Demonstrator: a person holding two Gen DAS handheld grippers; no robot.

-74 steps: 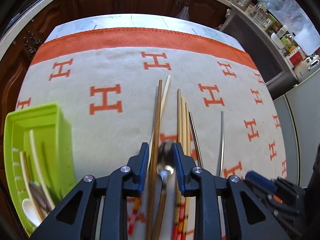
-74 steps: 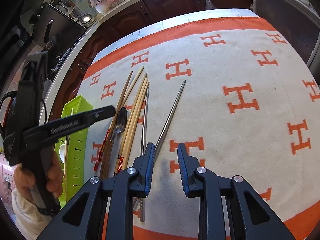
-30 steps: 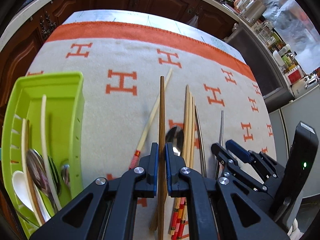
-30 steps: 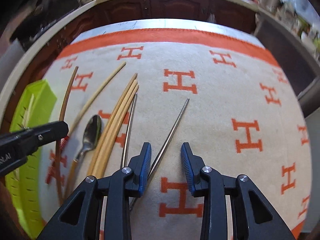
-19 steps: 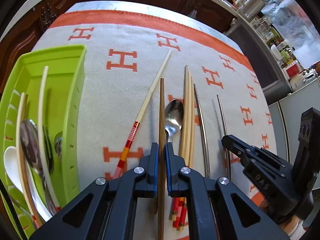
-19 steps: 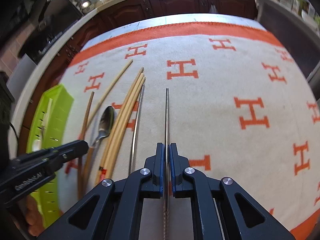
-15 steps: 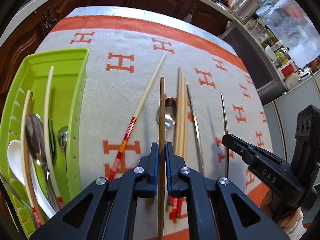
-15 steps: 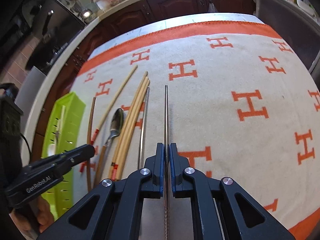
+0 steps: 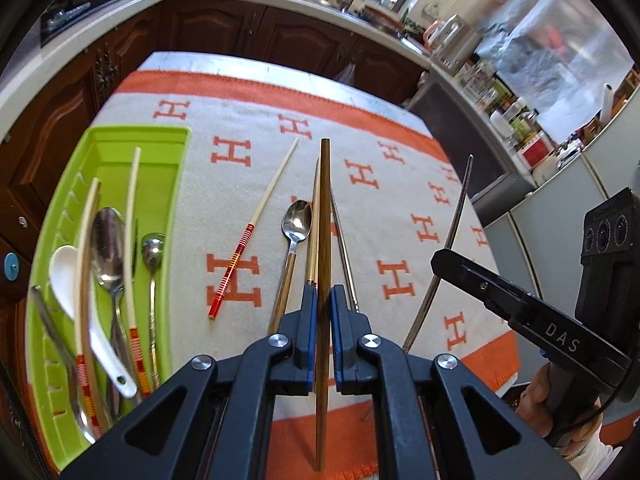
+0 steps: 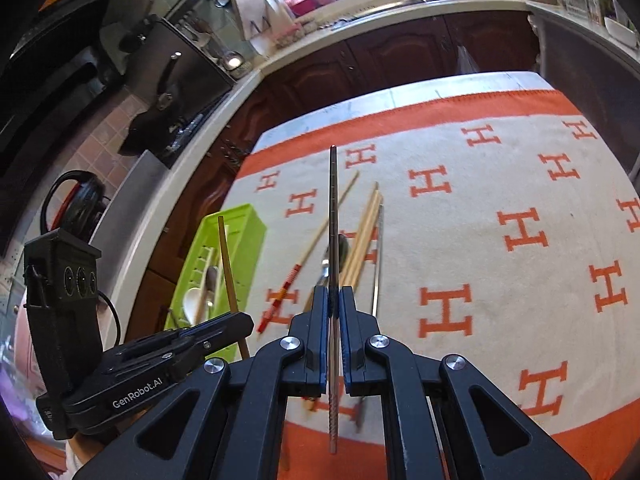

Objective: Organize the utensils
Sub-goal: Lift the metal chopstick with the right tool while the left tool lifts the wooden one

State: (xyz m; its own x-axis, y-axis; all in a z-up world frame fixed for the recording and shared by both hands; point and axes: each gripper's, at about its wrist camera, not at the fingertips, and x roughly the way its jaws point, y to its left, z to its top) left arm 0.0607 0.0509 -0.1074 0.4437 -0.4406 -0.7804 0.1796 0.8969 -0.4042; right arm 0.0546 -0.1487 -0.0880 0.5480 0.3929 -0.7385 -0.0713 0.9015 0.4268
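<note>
Left of our left gripper (image 9: 323, 300) sits the green tray (image 9: 168, 184) with spoons and chopsticks in it. That gripper is clamped on a brown chopstick (image 9: 325, 216), lifted off the blanket (image 9: 248, 120). Ahead below: spoon (image 9: 297, 220), loose chopsticks. Our right gripper (image 10: 331, 300) is clamped on a metal chopstick (image 10: 332, 208), also raised.

black left gripper (image 9: 323, 300), blue pads, silver screws, right gripper (image 10: 333, 300) alike, white cuff (image 9: 588, 454)

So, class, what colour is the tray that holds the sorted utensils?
Bright lime green: the tray shows best in the left wrist view.
</note>
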